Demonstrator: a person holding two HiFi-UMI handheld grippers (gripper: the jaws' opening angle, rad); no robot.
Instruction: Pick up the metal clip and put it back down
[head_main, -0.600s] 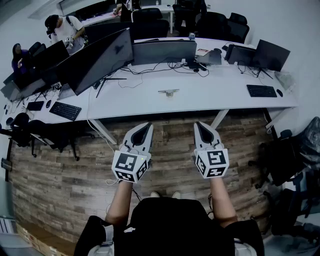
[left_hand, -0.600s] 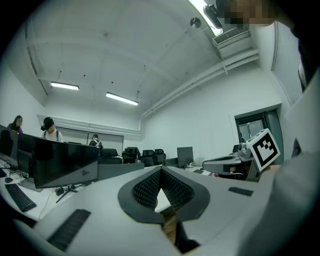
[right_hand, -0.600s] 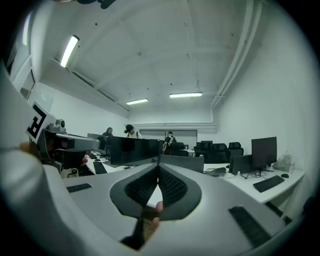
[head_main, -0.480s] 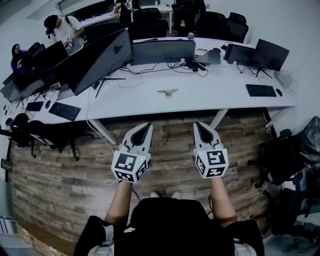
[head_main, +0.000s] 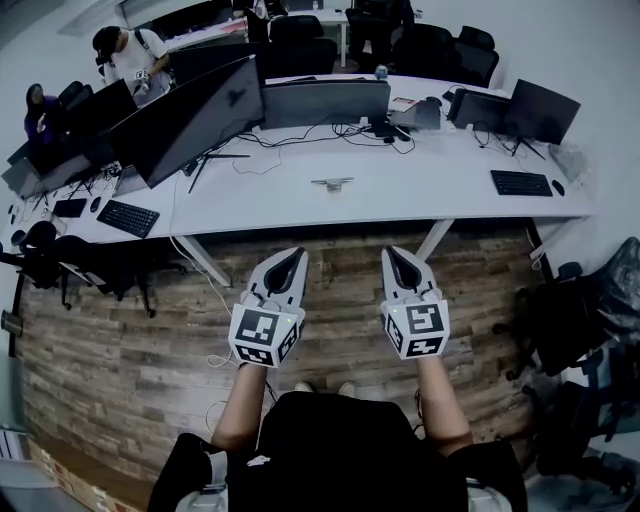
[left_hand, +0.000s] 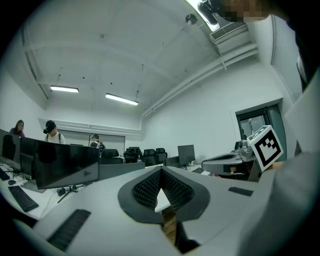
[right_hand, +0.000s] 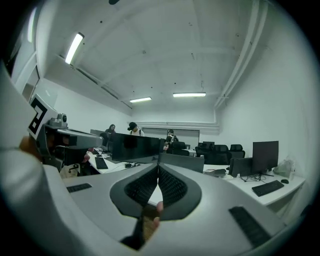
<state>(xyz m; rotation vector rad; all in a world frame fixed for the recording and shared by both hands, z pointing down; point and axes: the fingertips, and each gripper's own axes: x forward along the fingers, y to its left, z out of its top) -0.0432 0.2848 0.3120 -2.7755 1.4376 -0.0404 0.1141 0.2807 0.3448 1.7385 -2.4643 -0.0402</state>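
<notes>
While I hold both tools level above the wood floor, the head view shows my left gripper (head_main: 289, 256) and right gripper (head_main: 396, 254) side by side, short of the white desk (head_main: 440, 190). The metal clip (head_main: 333, 183) lies on it well ahead, between their lines, untouched. Left gripper view: jaws pressed together, nothing between. Right gripper view: tips meeting too, empty. I judge this a ready pose before reaching.

The metal clip (head_main: 333, 183) on the desk (head_main: 420, 185) is too small to show detail.
</notes>
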